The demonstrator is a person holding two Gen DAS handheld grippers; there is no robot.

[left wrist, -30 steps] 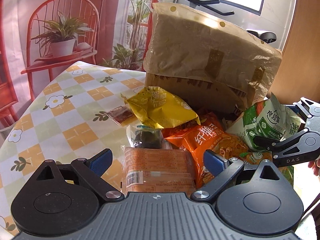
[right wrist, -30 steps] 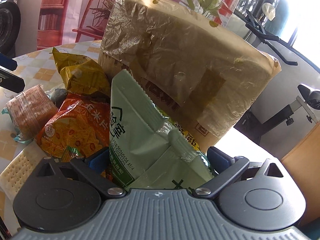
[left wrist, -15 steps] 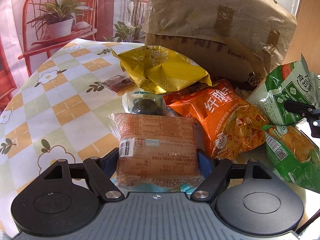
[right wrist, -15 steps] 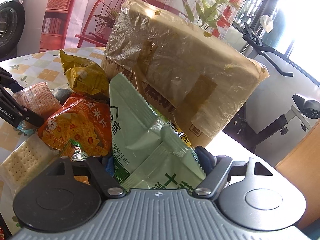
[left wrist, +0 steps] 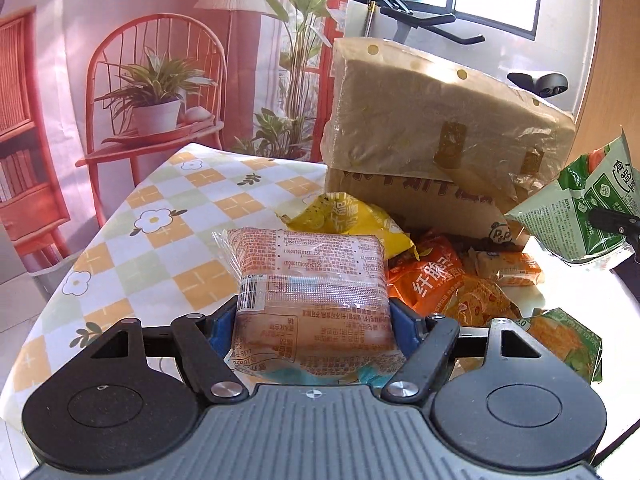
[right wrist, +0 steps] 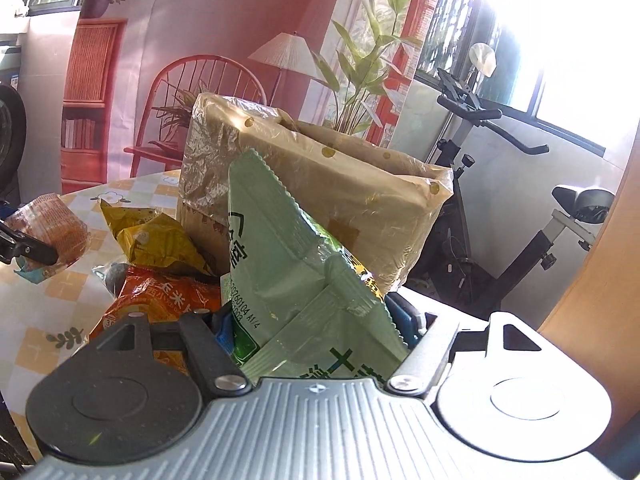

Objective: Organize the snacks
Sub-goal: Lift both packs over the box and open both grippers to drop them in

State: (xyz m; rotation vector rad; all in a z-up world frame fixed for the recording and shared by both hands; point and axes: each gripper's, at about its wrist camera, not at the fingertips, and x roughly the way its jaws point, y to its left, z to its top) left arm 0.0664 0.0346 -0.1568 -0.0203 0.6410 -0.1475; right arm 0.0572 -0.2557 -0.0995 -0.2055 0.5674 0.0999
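The left gripper (left wrist: 312,320) has a clear pack of orange biscuits (left wrist: 310,280) between its blue pads, which press on both sides. Its jaws have just been closing, and now they are clamped on the pack. The pack looks lifted off the checked tablecloth (left wrist: 152,236), probably so it can go somewhere tidy without dragging over the other snacks. This gripper tips down a bit toward the table. In the middle, the rest of the pile lies on the table: a yellow bag (left wrist: 344,216), an orange chip bag (left wrist: 432,280) and a green bag (left wrist: 564,340), all in front of a big brown paper bag (left wrist: 440,128) wrapped in clear plastic. Its top looks open, so I think the snacks may go in there. On the right, the right gripper (right wrist: 316,332) has also just been closing, and it squeezes a pale green snack bag (right wrist: 288,248) that sticks up tall. It tips down too, with the bag held just in front of the brown bag.
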